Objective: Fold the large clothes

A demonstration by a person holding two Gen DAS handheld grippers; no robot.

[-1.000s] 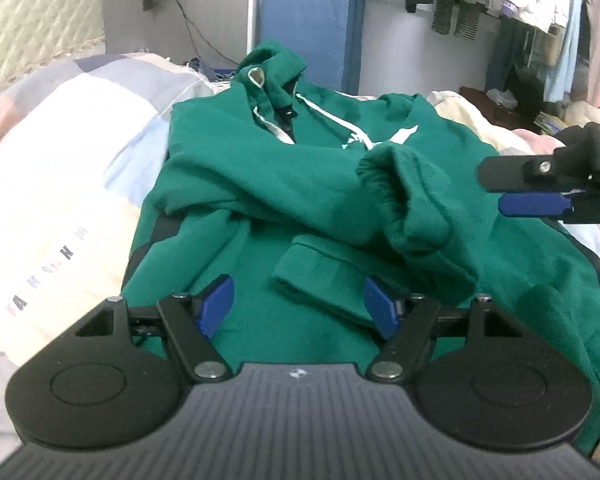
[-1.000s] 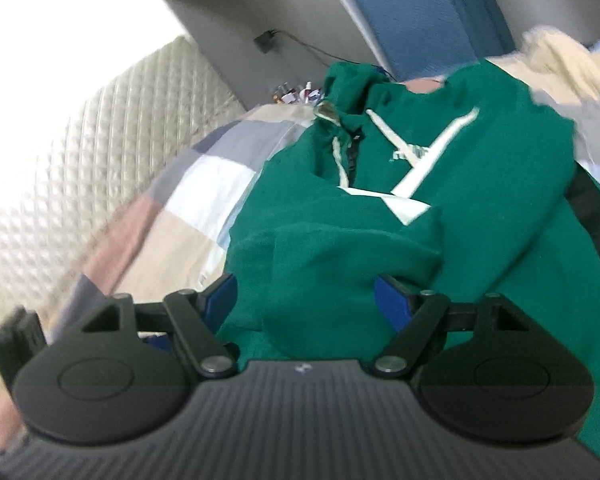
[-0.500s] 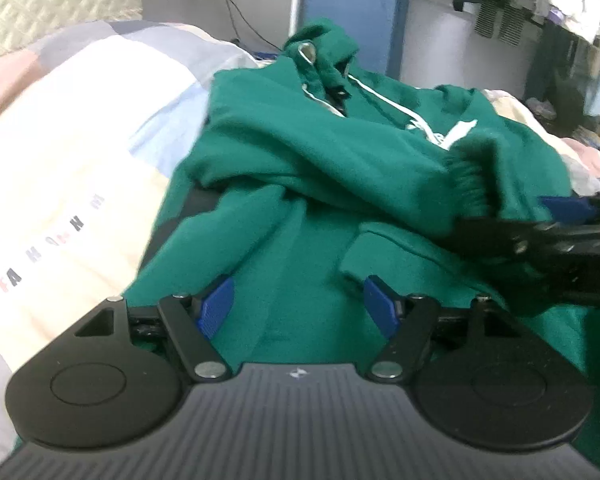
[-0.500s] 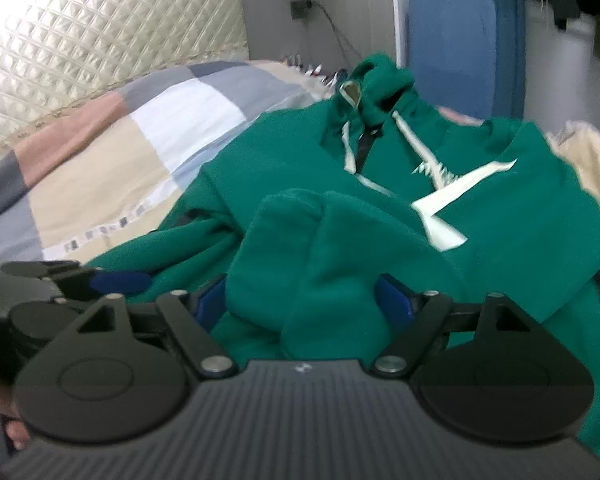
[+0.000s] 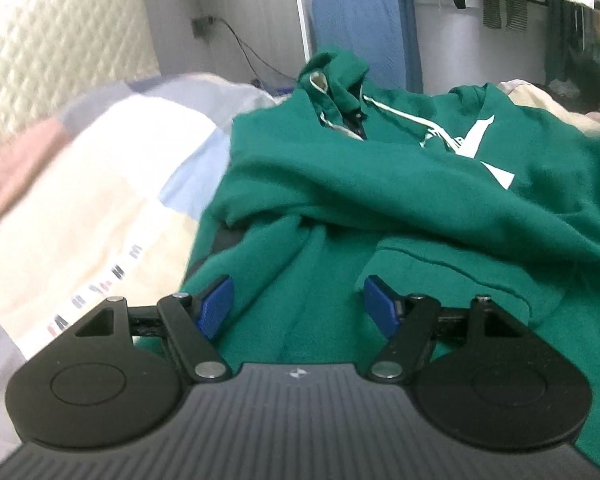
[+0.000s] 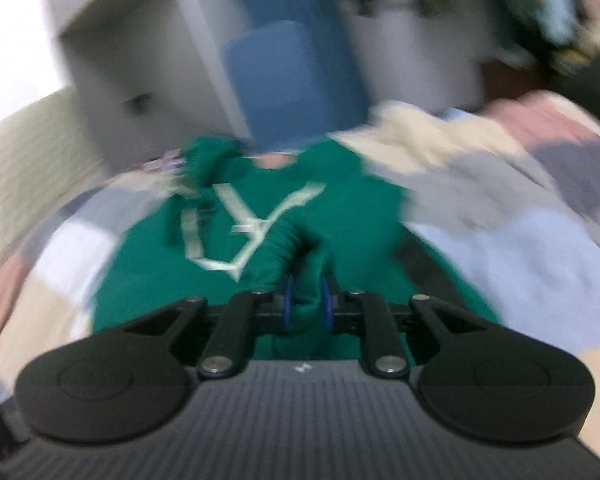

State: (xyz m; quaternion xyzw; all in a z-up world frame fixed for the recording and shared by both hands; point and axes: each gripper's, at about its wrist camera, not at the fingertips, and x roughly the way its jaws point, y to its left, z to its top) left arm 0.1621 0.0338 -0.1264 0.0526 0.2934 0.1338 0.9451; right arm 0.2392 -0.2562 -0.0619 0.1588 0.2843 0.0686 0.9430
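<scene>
The right gripper, open before, now clamps the hoodie's sleeve.

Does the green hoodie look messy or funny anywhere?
Yes. The hoodie lies rumpled on the bed, not flat. Its sleeve is bunched up and pinched in the right tool.

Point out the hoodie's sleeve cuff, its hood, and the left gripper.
sleeve cuff (image 6: 288, 248), right wrist view, gathered ribbing.
hood (image 5: 336, 76), left wrist view, bunched top.
left gripper (image 5: 298, 306), left wrist view, midway between fingertips.
</scene>
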